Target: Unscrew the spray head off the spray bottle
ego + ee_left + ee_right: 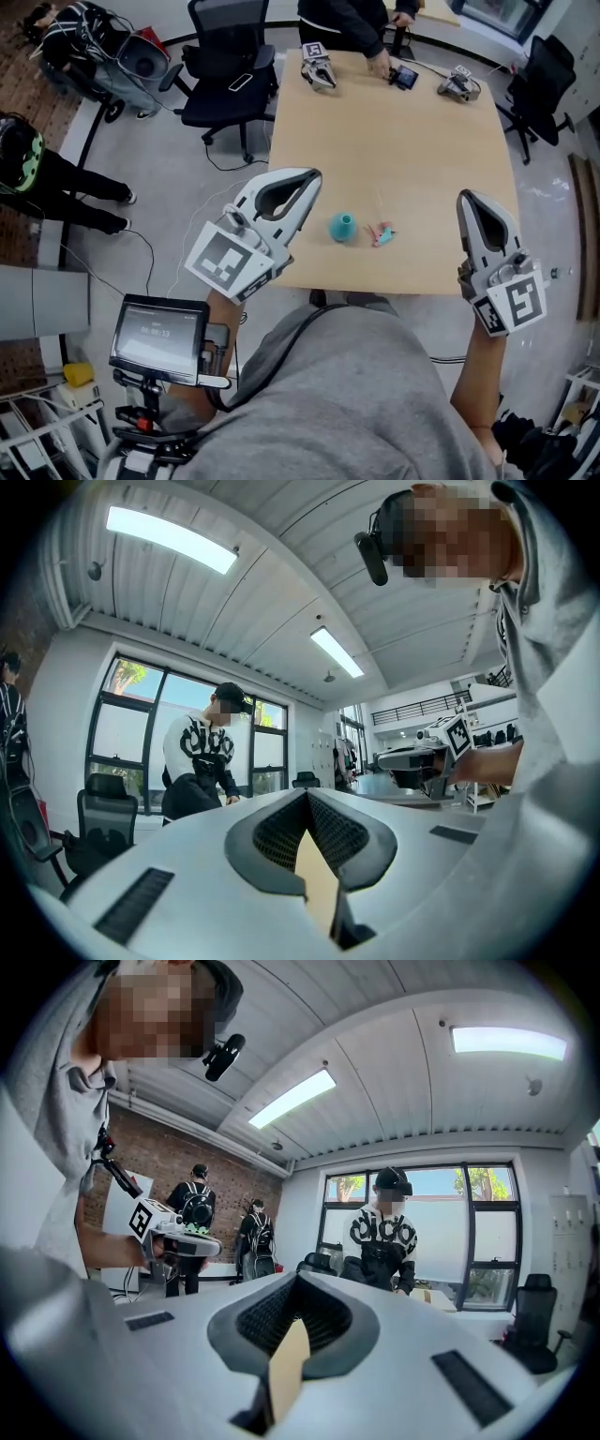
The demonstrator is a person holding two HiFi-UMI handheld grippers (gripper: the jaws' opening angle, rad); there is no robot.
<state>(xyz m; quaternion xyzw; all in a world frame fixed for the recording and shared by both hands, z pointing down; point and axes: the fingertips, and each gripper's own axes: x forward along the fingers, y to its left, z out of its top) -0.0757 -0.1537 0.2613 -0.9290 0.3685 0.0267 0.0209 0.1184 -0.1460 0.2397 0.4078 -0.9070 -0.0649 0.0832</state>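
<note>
We hold left gripper (305, 180) and right gripper (472, 200) above the near table (422, 141) edge, jaws closed, empty; bottle (342, 227) and spray head (381, 233) lie apart.

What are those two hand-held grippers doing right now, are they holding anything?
Left hand-held gripper: closed, holding nothing.
Right hand-held gripper: closed, holding nothing.

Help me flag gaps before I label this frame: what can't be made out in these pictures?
Head view: pink piece beside the teal bottle, too small to tell what it is.
Gripper views: neither shows them; both look across the room.
Head view: far person, cut off by the top edge.
</note>
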